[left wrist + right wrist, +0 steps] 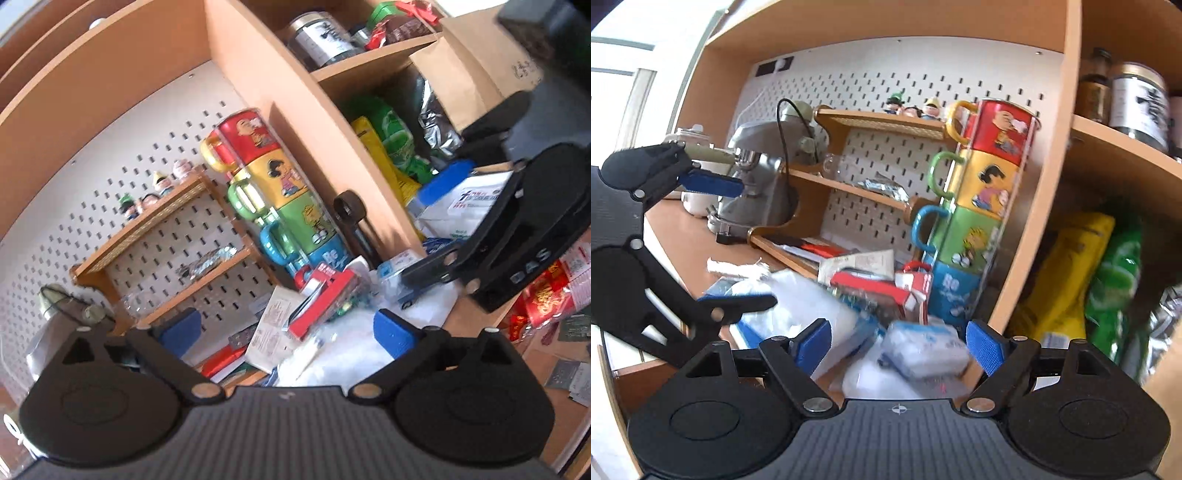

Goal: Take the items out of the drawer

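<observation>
while jaws gape, white packet [925, 349] lies between right gripper [899, 341] pads.

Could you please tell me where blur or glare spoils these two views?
Left wrist view: the right gripper and the shelf's brown paper bag are smeared. Right wrist view: the window at far left is blown out white, and the white packets between the open fingers are motion-blurred; the mug stack stays sharp.

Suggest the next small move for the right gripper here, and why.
Probably ease the right gripper forward and down onto the white-and-blue packet: its jaws are open and empty, and the packet lies just ahead between them on the clutter.
</observation>
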The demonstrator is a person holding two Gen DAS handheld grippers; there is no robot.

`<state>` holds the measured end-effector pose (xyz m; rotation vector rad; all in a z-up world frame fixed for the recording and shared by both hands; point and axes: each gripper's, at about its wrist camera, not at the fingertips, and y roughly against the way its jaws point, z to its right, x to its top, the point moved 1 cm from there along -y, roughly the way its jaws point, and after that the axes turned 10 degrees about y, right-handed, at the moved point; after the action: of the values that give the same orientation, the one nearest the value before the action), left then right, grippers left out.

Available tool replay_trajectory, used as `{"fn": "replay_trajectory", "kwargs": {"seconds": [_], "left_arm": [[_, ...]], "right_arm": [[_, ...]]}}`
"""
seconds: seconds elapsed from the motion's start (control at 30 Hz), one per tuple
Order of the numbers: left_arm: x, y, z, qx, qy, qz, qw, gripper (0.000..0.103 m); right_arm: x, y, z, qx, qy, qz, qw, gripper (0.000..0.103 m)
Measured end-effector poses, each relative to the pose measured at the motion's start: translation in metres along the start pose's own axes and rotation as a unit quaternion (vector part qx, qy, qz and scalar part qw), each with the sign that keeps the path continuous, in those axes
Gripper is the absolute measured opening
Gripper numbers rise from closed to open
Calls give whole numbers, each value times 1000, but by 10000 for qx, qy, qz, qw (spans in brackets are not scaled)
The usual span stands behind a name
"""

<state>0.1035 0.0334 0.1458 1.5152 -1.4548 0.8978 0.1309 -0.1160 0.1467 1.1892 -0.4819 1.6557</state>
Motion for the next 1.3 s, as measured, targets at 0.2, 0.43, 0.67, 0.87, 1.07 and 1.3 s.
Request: {"fn": "replay_trajectory", "kwargs": {"seconds": [0.2, 0.43, 0.67, 0.87, 1.07, 1.3], "left_arm": [[-20, 10, -24, 71, 803, -133, 9967, 101], [-41, 55, -18, 153, 1431, -182, 9894, 103], [-81, 83, 6, 130, 2016, -506, 9781, 103], [-90, 86, 9, -12, 1946, -733, 9781, 103], [-93, 80, 14, -307, 1511, -912, 9838, 103], [-80, 40, -12, -1670, 165, -1632, 9722, 103]], "right_arm": [[-9, 35, -18, -88, -24, 86, 9999, 83], [-31, 59, -52, -187, -409, 9, 9990, 88], [-75, 70, -76, -314, -804, -337, 9957, 92], [-70, 67, -77, 96, -553, -316, 9979, 92], [-52, 51, -66, 702, 52, -354, 9969, 92], [-35, -3, -41, 2338, 1020, -1112, 9605, 63]]}}
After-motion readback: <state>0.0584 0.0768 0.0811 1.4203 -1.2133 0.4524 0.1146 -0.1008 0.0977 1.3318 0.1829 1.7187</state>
